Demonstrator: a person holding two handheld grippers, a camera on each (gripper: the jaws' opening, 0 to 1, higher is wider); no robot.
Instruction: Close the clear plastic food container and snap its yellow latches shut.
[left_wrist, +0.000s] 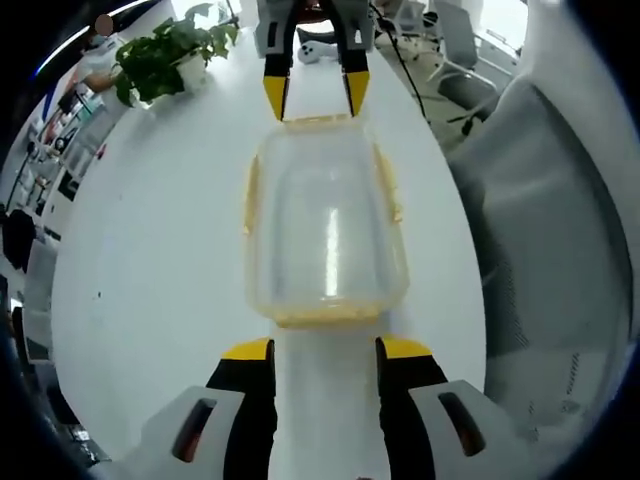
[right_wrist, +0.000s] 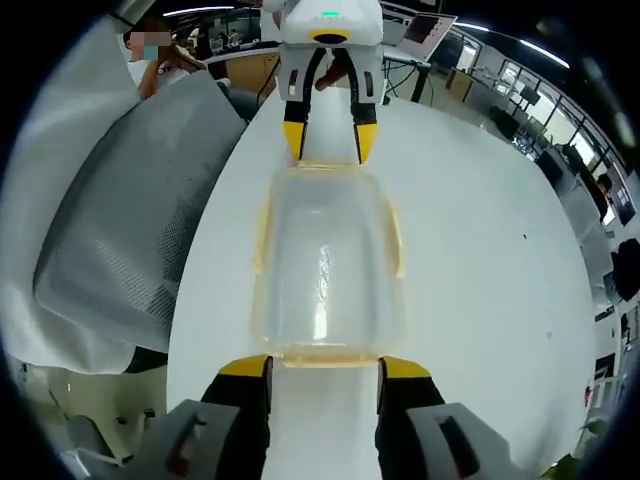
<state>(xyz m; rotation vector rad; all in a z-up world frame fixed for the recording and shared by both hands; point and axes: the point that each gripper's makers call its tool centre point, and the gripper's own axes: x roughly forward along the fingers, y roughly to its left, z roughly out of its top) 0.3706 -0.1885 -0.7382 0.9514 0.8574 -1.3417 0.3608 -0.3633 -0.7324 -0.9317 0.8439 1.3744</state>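
Clear plastic food container with yellow latches (left_wrist: 325, 235) lies mid white table (left_wrist: 150, 280), between the left gripper (left_wrist: 325, 350) and right gripper (right_wrist: 323, 368), both jaws wide, holding nothing.

Container (left_wrist: 325, 225) sat on table (left_wrist: 150, 290) between the two grippers — left gripper (left_wrist: 325, 350) at one short end, right gripper (left_wrist: 314, 95) opposite. Potted plant (left_wrist: 170, 55) stood beyond, chair (left_wrist: 550, 220) beside table.

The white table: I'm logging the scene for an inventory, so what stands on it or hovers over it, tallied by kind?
Clear plastic food containers with yellow latches: 1
Green potted plants in white pots: 1
Handheld grippers with yellow-tipped jaws, left gripper and right gripper, one at each end of the container: 2
Total: 4, on the white table.
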